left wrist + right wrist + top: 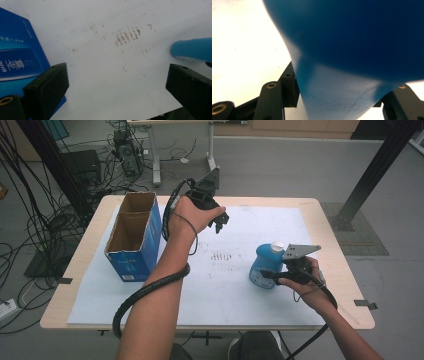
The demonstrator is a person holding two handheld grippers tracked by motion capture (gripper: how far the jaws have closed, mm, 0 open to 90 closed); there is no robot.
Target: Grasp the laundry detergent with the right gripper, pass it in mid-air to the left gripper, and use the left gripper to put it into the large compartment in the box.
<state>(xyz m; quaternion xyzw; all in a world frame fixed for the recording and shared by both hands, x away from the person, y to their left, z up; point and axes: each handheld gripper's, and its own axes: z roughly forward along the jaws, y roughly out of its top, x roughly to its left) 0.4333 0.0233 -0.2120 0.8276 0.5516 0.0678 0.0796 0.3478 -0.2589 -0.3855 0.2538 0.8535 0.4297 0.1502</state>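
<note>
looking down: from the high view i see the table (345, 295), pale wood, with a white sheet (240, 285) spread over most of its top.
box: i have a blue carton (134, 262) standing open-topped at the left of the sheet, two compartments, well apart from the bottle; in the left gripper view its printed side fills the left edge.
bottle: the blue bottle (264, 262) with a white cap (276, 247) sits at the right of the sheet, tilted, cap pointing away from me.
right gripper: my right gripper (272, 275) has both jaws pressed on the bottle's lower body; in the right gripper view the blue wall sits squeezed between the two black jaws.
left gripper: my left gripper (220, 222) hangs above the sheet's far middle, jaws spread wide with nothing between them, between carton and bottle.
stains: a patch of brown marks (222, 256) lies on the sheet between the two grippers, nothing resting on it.
in the way: my left forearm (160, 290) crosses the sheet just beside the carton's near corner.
hard to tell: the bottle's label is blurred and too close in the right gripper view; i cannot tell whether its base touches the sheet; the carton's inside is in shadow.
</note>
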